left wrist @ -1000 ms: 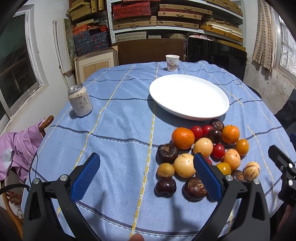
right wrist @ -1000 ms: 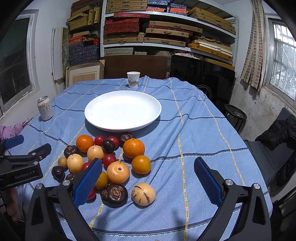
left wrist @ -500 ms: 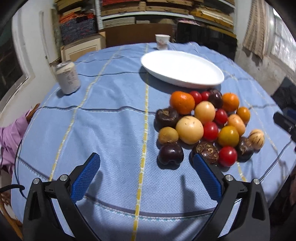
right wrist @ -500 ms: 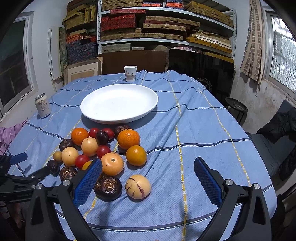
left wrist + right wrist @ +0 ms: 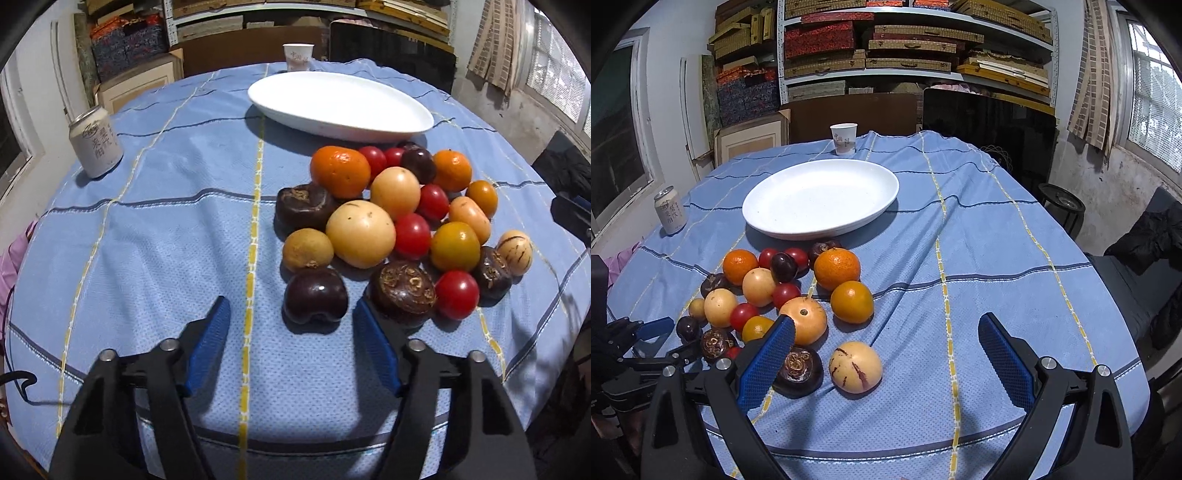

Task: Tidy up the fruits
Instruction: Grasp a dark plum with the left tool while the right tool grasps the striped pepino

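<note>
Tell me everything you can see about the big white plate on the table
The white plate is a large, shallow oval dish with a smooth, glossy look, like ceramic or melamine. It sits upright and flat on the blue striped tablecloth, with nothing on it. It lies beyond the pile of fruit, whose farthest pieces sit close under its near rim; actual contact cannot be told. A paper cup stands behind it and a drink can off to its left. Neither gripper touches it.

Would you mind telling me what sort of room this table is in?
Probably a storeroom used for dining: shelves stacked with flat boxes, framed boards leaning on the wall, and a cloth-covered table.
</note>
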